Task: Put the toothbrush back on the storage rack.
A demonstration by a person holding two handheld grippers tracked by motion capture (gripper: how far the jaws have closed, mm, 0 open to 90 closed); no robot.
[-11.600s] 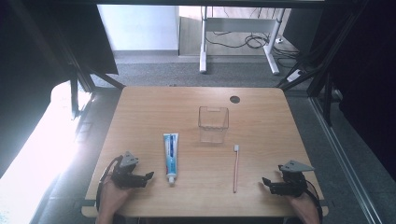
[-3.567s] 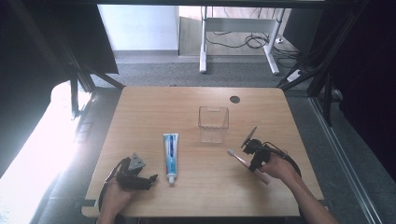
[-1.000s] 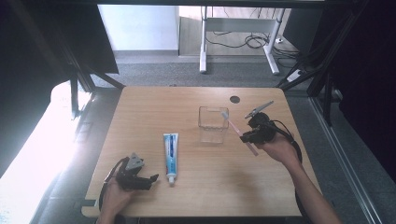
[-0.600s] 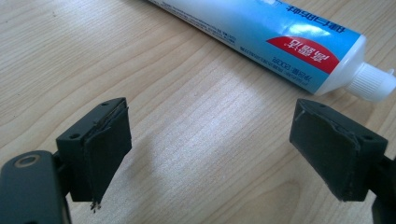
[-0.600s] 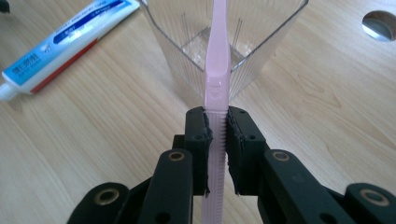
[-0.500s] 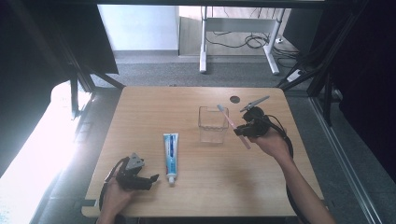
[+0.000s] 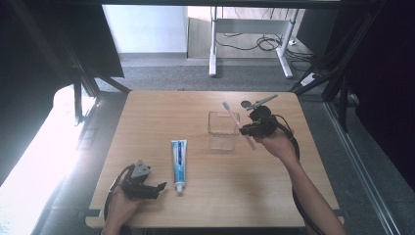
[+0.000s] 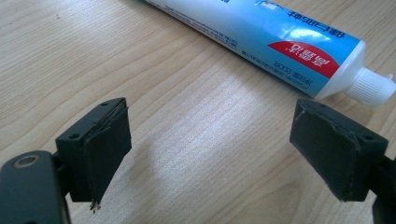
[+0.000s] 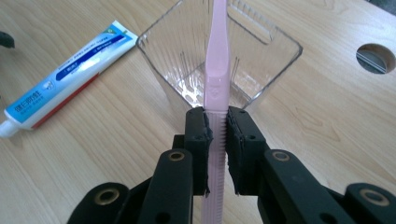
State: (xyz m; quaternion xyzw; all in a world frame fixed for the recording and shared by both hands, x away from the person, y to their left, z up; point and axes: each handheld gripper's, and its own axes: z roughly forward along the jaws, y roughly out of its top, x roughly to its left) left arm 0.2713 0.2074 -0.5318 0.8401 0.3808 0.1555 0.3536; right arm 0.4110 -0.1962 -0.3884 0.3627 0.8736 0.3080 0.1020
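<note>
Right tool [image 9: 215, 128] clamps the pink toothbrush [image 9: 216, 70] by its handle, holding it raised and tilted over the clear plastic cup [image 7: 222, 129] mid-table. Left tool [image 8: 210, 154] rests at the near left, jaws wide, just beside the toothpaste tube [image 7: 179, 157].

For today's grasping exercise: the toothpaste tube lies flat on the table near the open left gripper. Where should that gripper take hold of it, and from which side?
Probably across the flat body of the toothpaste tube, from above, one jaw at each long edge. It lies flat with both edges free, while the cap end is narrow and round. The left gripper waits open beside the cap.
</note>
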